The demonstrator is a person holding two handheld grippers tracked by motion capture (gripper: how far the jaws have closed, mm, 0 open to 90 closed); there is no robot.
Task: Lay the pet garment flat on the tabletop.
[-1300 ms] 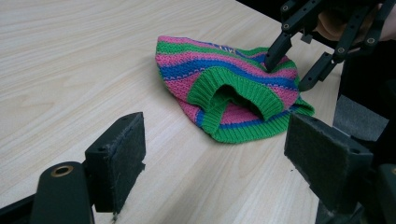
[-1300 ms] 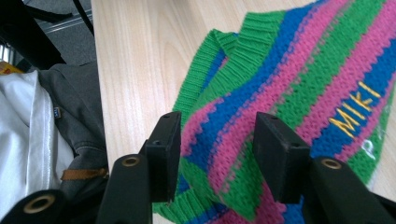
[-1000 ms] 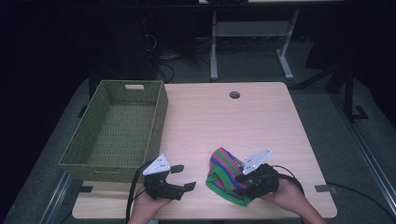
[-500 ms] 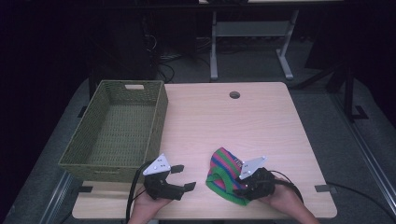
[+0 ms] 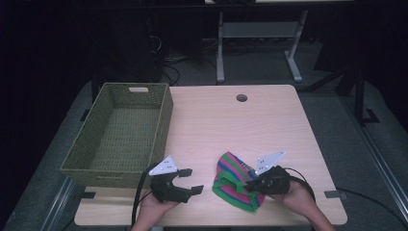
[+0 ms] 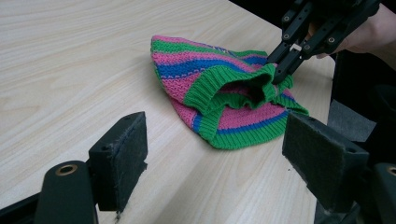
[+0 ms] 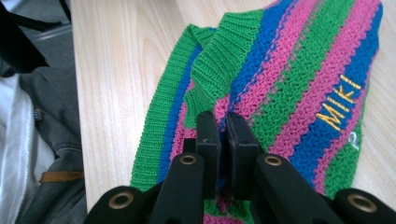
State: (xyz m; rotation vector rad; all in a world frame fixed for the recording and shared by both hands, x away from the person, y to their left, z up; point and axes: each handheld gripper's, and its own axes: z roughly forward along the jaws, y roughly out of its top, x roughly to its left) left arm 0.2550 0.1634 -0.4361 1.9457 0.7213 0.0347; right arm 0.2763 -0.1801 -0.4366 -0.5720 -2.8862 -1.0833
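Right gripper [image 5: 251,183] pinches the striped knit hat [image 5: 235,185] on the tabletop [image 5: 250,125].

Its fingers [image 7: 208,140] have just closed on the hat's green ribbed cuff, near the tabletop's front edge. The left gripper [image 5: 190,180], just left of the hat, has its fingers [image 6: 119,161] spread wide and empty; a woven basket [image 5: 166,115] stands at far left.

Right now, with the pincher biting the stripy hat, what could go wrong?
The right gripper, whose jaws have just been closing, pinches only the green ribbed cuff of the knitted hat. A lift might stretch the knit or let it slip free. The hat lies near the table's front edge, so a dropped hat could slide off. The left gripper waits open beside it, and the basket stands a fair way off, so a loosely dangling hat might catch its rim.
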